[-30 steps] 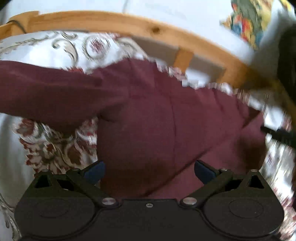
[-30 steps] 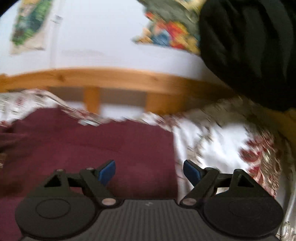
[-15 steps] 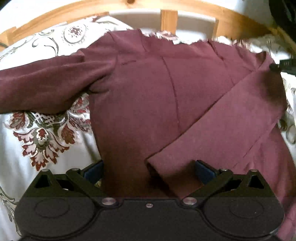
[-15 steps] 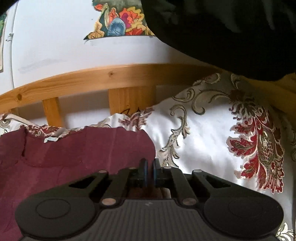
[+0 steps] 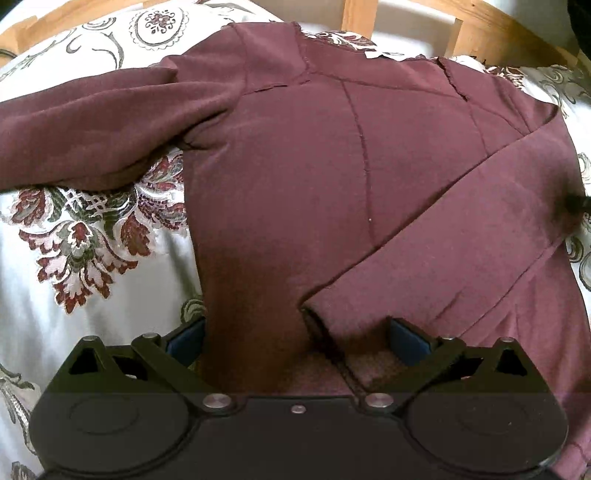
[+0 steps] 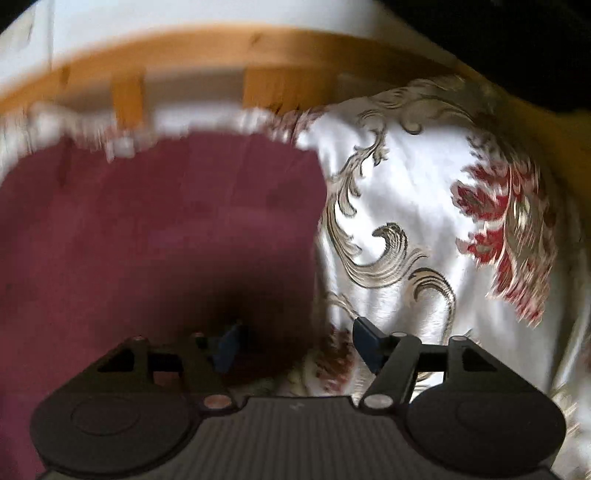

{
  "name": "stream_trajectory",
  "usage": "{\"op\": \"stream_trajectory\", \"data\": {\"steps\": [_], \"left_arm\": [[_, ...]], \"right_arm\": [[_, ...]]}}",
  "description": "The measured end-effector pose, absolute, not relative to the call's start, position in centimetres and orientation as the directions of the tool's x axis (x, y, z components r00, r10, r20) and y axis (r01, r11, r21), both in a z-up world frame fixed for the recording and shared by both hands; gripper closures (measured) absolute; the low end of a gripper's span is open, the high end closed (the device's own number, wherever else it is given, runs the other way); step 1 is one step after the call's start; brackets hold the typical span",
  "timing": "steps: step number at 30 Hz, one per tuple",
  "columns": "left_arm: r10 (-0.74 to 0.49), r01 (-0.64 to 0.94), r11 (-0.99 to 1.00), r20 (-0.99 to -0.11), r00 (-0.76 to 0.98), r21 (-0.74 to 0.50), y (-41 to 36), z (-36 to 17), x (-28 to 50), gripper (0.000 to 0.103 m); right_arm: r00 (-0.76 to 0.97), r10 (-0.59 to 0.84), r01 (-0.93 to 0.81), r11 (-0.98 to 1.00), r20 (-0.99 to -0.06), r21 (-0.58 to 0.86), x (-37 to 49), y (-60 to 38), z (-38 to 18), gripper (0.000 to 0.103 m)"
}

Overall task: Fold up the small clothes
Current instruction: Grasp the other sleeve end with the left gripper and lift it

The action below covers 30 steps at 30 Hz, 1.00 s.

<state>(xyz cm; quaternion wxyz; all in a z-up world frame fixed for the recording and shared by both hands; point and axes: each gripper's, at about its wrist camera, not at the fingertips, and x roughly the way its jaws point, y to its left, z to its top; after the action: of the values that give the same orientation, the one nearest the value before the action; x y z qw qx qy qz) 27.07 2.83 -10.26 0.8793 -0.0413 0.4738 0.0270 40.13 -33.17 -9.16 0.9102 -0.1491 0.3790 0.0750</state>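
Observation:
A maroon long-sleeved shirt lies flat on a floral bedspread. Its right sleeve is folded diagonally across the body, cuff near my left gripper. Its left sleeve stretches out to the left. My left gripper is open, its pads straddling the lower body of the shirt and the cuff. In the right wrist view the shirt fills the left half, blurred. My right gripper is open over the shirt's right edge, holding nothing.
A wooden bed frame runs behind the shirt and shows in the right wrist view too. A dark mass hangs at the upper right. The white patterned bedspread extends to the right of the shirt.
My right gripper was shut on the shirt's edge half a second ago and has now opened and let go. My left gripper has moved closer over the shirt, staying open.

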Motion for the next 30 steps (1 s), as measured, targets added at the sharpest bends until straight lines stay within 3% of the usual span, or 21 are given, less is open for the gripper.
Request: {"op": "stream_trajectory", "data": {"steps": [2, 6, 8, 11, 13, 20, 24, 27, 30], "left_arm": [[0.018, -0.084, 0.996, -0.832, 0.555, -0.035, 2.7, -10.1, 26.9, 0.001], [0.051, -0.110, 0.994, -0.822, 0.567, -0.014, 3.1, -9.1, 26.1, 0.001], [0.032, -0.141, 0.988, -0.821, 0.570, -0.059, 4.0, -8.2, 25.5, 0.001], [-0.009, -0.198, 0.967, -0.800, 0.600, -0.160, 6.5, -6.0, 24.2, 0.001], [0.000, -0.245, 0.946, -0.759, 0.651, -0.211, 8.6, -4.0, 22.8, 0.001], [0.274, -0.520, 0.810, -0.610, 0.743, -0.270, 18.1, 1.7, 18.0, 0.001], [0.445, -0.717, 0.637, -0.624, 0.643, -0.284, 24.2, 2.2, 16.3, 0.001], [0.425, -0.759, 0.521, -0.652, 0.628, -0.391, 28.3, 1.2, 15.5, 0.001], [0.402, -0.742, 0.415, -0.626, 0.668, -0.526, 30.5, -0.1, 14.9, 0.001]], "right_arm": [[0.711, -0.010, -0.214, 0.949, -0.703, -0.230, 40.7, -32.9, -10.0, 0.019], [0.695, -0.049, -0.144, 0.968, -0.718, -0.204, 40.7, -32.7, -9.5, 0.018], [0.695, -0.030, -0.152, 0.970, -0.718, -0.188, 40.0, -32.6, -8.3, 0.016], [0.714, 0.014, -0.168, 0.974, -0.700, -0.152, 38.1, -32.4, -6.5, 0.003], [0.729, 0.052, -0.178, 0.977, -0.682, -0.116, 36.6, -32.0, -5.1, 0.002], [0.744, 0.263, -0.314, 0.949, -0.614, 0.026, 29.7, -29.9, -2.0, 0.000], [0.744, 0.287, -0.383, 0.923, -0.604, -0.033, 28.4, -28.0, -2.4, 0.000], [0.735, 0.321, -0.405, 0.914, -0.597, -0.007, 28.7, -27.2, -3.3, 0.000], [0.707, 0.352, -0.413, 0.910, -0.614, 0.045, 29.7, -26.5, -4.6, 0.000]]}}
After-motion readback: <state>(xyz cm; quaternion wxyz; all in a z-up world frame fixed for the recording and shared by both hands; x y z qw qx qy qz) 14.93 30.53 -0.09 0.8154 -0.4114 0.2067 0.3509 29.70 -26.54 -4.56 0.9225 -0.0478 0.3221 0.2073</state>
